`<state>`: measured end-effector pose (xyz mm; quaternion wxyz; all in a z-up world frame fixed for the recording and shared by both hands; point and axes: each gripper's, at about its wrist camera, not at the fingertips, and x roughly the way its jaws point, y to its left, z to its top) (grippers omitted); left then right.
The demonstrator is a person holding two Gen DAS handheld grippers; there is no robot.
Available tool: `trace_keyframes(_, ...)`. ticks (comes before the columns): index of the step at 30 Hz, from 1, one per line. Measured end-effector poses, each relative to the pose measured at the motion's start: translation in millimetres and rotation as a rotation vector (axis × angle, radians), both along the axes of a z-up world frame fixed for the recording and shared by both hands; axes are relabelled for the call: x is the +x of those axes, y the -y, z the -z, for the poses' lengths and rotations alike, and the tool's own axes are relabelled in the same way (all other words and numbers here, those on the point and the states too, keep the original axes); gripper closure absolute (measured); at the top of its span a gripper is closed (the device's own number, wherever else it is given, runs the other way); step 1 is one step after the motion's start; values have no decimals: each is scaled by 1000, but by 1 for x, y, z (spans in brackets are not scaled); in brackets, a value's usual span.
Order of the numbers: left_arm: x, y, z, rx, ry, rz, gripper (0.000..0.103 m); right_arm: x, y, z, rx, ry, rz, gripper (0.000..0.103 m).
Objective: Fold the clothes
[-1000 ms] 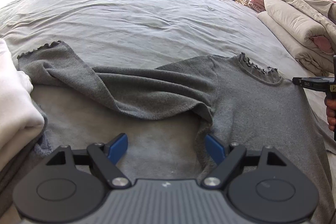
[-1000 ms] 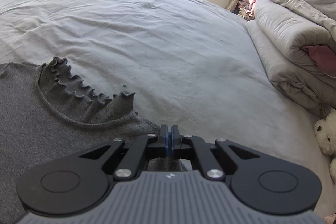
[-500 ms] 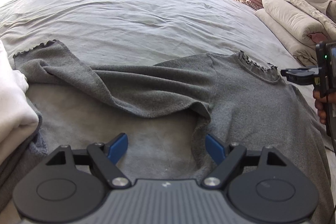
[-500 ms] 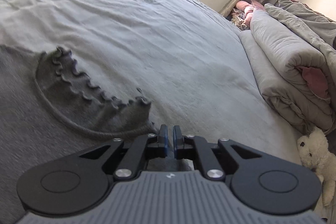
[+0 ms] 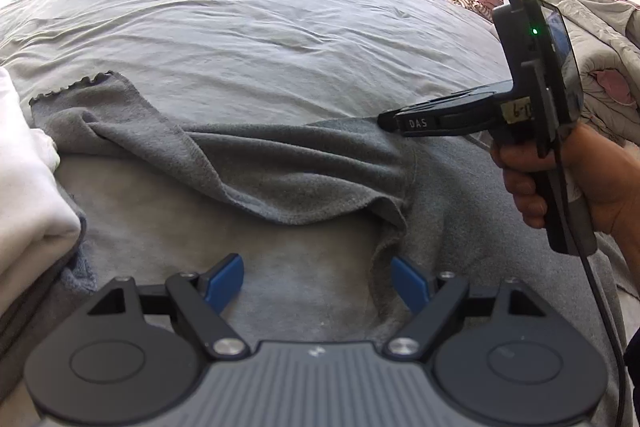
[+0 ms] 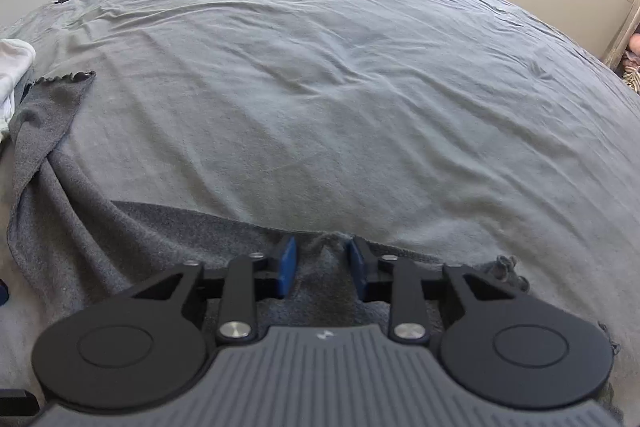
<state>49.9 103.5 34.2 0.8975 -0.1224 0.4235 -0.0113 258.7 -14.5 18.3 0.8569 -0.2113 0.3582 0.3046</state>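
Right claw [image 6: 322, 263] has just been closing round a ridge of grey sweater [image 5: 280, 167] at the shoulder, pads not yet tight; left claw [image 5: 318, 279] wide, empty. Sweater lies on bed [image 5: 280, 27]; soft, limp, so pinch at seams

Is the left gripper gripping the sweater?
No: the left gripper is wide open, its pads far apart, and no fold of the sweater is pinched between them.
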Motion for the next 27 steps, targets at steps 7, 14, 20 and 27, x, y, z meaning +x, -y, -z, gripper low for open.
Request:
trace_keyframes(7,-1,-3,-2,-9,-2,-25,21,-6,-5,-20,-4,209,174,99)
trace_keyframes(14,-3,-4,0,-4,-11,-30,21,-9,-24,15,-180,233,162,90)
trace_keyframes(20,-3,-4,1,0,-19,-45,21,-10,-26,-37,93,19,88,66)
trace_keyframes(27,-5,-17,-1,-84,-47,-96,21,-32,-88,-58,252,-243,-165,66)
